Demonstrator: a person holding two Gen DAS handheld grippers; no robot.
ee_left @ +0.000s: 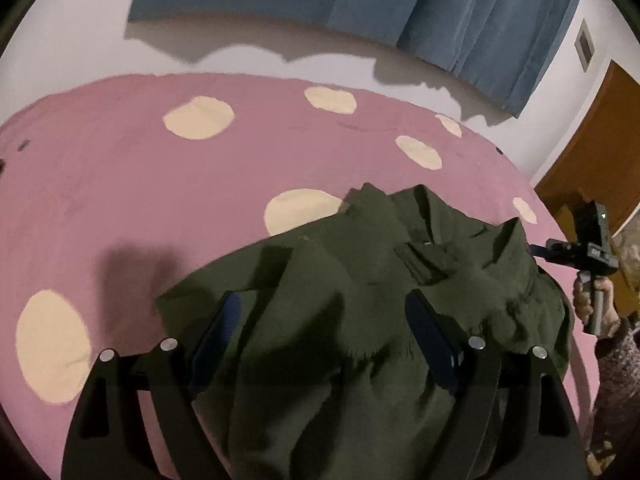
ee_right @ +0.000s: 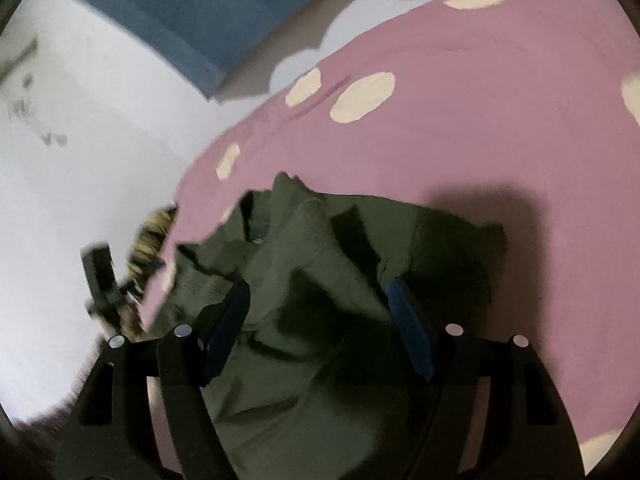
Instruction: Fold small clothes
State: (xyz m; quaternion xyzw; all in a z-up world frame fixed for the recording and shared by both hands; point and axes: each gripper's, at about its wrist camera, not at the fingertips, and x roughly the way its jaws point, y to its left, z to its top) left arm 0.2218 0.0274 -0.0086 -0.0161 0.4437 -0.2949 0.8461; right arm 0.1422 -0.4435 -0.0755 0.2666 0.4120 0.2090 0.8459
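Two grippers hang over one crumpled olive-green garment (ee_left: 360,280) lying on a pink bedspread (ee_left: 120,184) with cream dots. In the left wrist view, the left gripper (ee_left: 324,316) has its dark-padded fingers spread wide, the cloth bunched between and beneath them, with no part of it pinched. The right gripper (ee_right: 316,304) is likewise wide open above the same heap in its own view, grasping nothing. In the left view a hand (ee_left: 596,308) holds the other tool at the right edge, just beside the garment's right side. Blue curtains (ee_left: 460,8) hang on the far wall.
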